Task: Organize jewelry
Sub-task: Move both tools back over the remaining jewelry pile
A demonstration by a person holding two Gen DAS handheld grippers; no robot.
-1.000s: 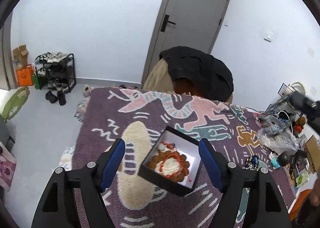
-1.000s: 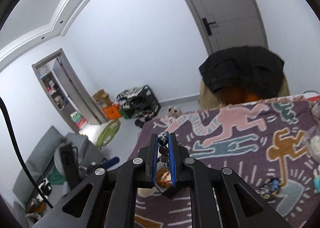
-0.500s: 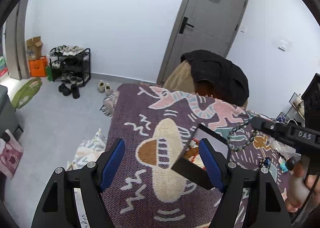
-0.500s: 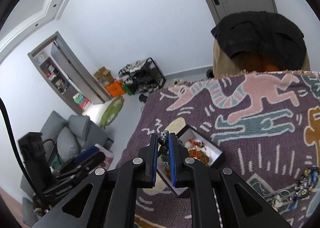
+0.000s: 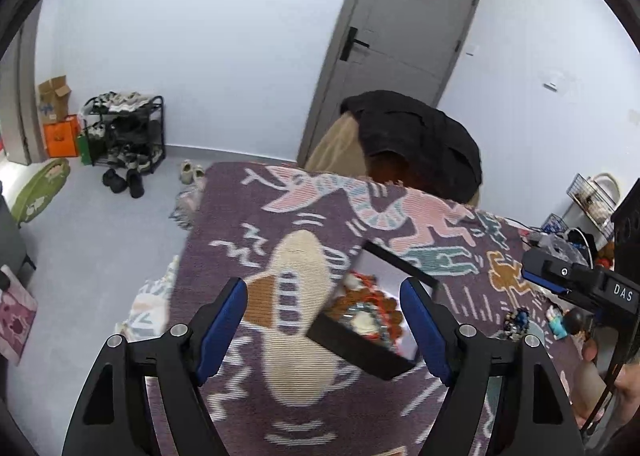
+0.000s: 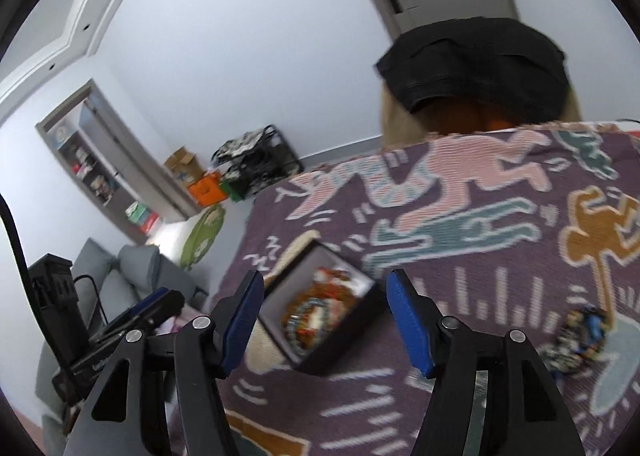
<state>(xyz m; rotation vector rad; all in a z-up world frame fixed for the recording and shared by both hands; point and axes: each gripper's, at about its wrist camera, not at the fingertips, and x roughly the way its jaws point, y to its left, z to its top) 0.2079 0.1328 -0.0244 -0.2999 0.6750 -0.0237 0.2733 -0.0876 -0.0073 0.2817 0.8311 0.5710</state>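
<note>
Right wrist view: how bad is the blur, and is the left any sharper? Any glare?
Right wrist view: motion blur smears the box contents and rug pattern; the fingers stay crisp. Left wrist view: milder blur, box beads still soft, door and shoe rack sharp. Both: heavy fisheye bending, dark corner vignette, even light, no glare.

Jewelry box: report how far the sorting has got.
Done: the black box on the patterned blanket holds several beaded bracelets. In hand: nothing; the right claw is opening above the box, empty, and the left claw is open. Left: a beaded pile lies on the blanket.
</note>
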